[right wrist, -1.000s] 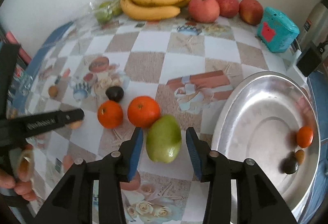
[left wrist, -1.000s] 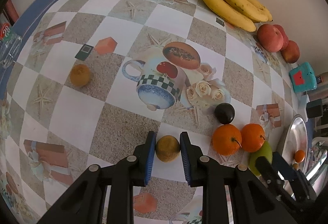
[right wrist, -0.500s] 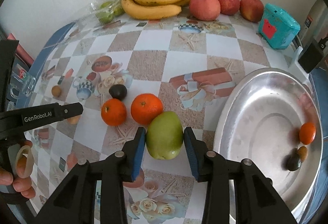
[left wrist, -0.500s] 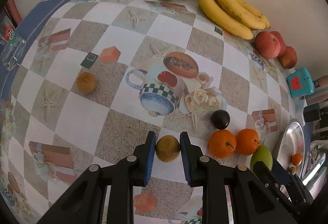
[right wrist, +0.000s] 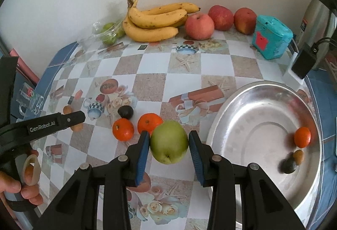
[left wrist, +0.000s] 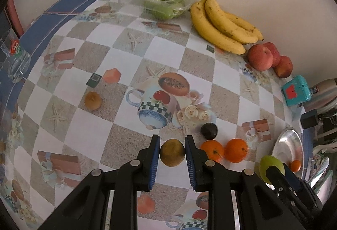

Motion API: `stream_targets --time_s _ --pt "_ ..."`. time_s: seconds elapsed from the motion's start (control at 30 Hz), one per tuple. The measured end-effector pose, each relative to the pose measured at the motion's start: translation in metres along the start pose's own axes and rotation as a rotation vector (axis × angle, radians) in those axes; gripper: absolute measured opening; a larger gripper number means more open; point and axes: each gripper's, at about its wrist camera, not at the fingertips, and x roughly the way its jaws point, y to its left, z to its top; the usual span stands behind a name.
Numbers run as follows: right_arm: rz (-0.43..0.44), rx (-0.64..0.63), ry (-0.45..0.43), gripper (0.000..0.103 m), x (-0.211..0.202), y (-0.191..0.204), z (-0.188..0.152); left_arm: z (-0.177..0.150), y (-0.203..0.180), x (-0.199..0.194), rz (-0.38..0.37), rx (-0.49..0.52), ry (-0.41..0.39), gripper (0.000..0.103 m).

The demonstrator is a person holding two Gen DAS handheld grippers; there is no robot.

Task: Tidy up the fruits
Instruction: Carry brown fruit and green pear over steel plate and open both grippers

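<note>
My left gripper (left wrist: 172, 156) is shut on a brownish-yellow round fruit (left wrist: 172, 155), held above the patterned tablecloth. My right gripper (right wrist: 169, 142) is shut on a green apple (right wrist: 169, 141), lifted above the table just left of the steel bowl (right wrist: 231, 107). The apple also shows in the left wrist view (left wrist: 271, 165). Two oranges (right wrist: 123, 130) (right wrist: 150, 122) and a dark avocado (right wrist: 125, 112) lie on the cloth behind the apple. The bowl holds a small orange (right wrist: 302, 137), a brown fruit (right wrist: 298, 156) and a dark fruit (right wrist: 288, 165).
Bananas (right wrist: 153, 21), red apples (right wrist: 199, 26) and bagged green fruit (right wrist: 109, 34) line the back wall. A teal box (right wrist: 271, 39) and a charger (right wrist: 303, 63) stand at the right. A small brown fruit (left wrist: 93, 100) lies at the left. A glass (left wrist: 14, 57) stands at the far left.
Both grippers have risen with their fruit: the right closed on the green apple and lifted it off the cloth, the left lifted the brownish fruit.
</note>
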Motion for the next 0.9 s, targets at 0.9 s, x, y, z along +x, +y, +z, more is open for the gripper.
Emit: stream_targets --time_s 0.9 --pt "-0.217 0.315 -0.054 0.030 -0.040 -0.125 -0.014 -0.091 -0.184 0.002 -0.162 0.540 0.007 0.026"
